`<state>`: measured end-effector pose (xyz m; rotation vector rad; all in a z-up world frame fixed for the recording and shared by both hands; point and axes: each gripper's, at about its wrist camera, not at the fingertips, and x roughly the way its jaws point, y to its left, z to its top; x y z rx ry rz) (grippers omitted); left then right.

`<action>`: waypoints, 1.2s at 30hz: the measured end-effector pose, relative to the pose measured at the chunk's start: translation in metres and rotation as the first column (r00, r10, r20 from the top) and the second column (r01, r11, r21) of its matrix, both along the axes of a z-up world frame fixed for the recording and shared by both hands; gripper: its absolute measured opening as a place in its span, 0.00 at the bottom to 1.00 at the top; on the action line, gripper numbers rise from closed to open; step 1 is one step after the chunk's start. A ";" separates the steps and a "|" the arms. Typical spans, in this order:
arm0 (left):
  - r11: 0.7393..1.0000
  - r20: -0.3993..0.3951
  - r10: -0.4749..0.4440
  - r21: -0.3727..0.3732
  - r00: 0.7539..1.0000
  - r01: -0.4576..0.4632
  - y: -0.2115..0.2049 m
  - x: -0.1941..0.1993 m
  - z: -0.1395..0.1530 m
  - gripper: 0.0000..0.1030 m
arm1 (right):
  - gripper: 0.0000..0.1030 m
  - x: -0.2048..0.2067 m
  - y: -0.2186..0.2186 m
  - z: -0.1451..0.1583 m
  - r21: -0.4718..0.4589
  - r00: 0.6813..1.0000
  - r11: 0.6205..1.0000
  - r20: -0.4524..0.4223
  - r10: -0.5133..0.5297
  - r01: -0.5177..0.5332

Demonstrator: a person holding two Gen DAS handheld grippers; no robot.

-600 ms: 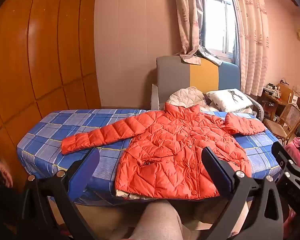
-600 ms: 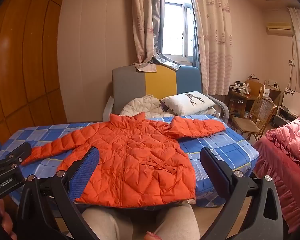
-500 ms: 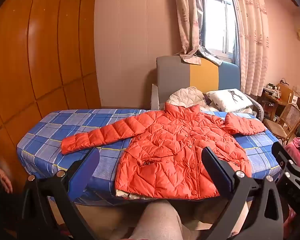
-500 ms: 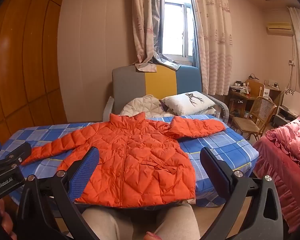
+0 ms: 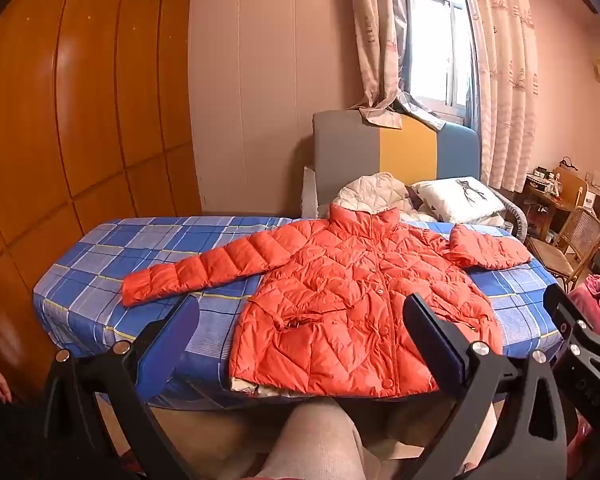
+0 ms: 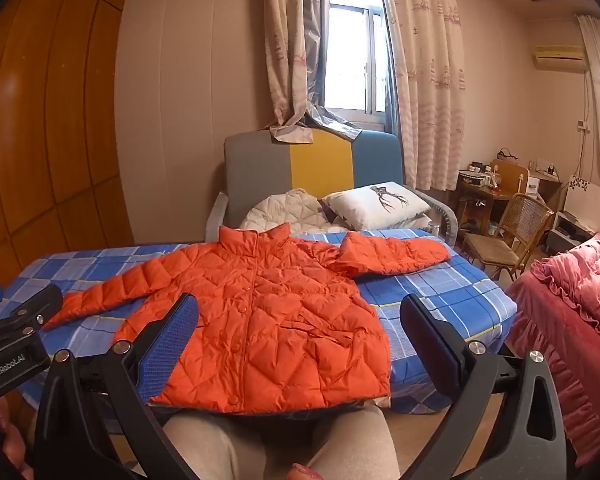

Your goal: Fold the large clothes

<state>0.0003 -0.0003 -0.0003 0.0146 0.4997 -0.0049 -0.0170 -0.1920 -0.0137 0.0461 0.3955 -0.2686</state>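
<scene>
Ahead of both spread, empty claws, left (image 5: 300, 344) and right (image 6: 298, 344), the orange jacket (image 5: 348, 304) lies collar-away, sleeves sideways, hem at the bed's (image 5: 100, 264) near edge.

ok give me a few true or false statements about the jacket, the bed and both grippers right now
1. The orange jacket lies front up on the blue checked bed. True.
2. Both sleeves stretch straight out. False: one sleeve stretches out, the other sleeve is bent back on itself.
3. The left gripper is shut on the hem. False: its fingers stand wide apart and hold nothing.
4. The right gripper is open and off the jacket. True.
5. A white pillow with an antler print sits behind the jacket's collar. True.
</scene>
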 end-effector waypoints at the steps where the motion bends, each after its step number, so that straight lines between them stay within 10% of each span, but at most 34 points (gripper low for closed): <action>1: 1.000 0.001 0.001 0.001 1.000 -0.001 0.000 0.000 0.000 0.98 | 0.97 0.002 0.000 0.002 0.001 1.000 1.000 0.000 0.000 0.000; 36: 1.000 -0.005 0.001 -0.001 1.000 -0.001 -0.005 -0.006 -0.013 0.98 | 0.97 0.004 -0.002 -0.001 -0.003 1.000 1.000 -0.009 0.003 -0.003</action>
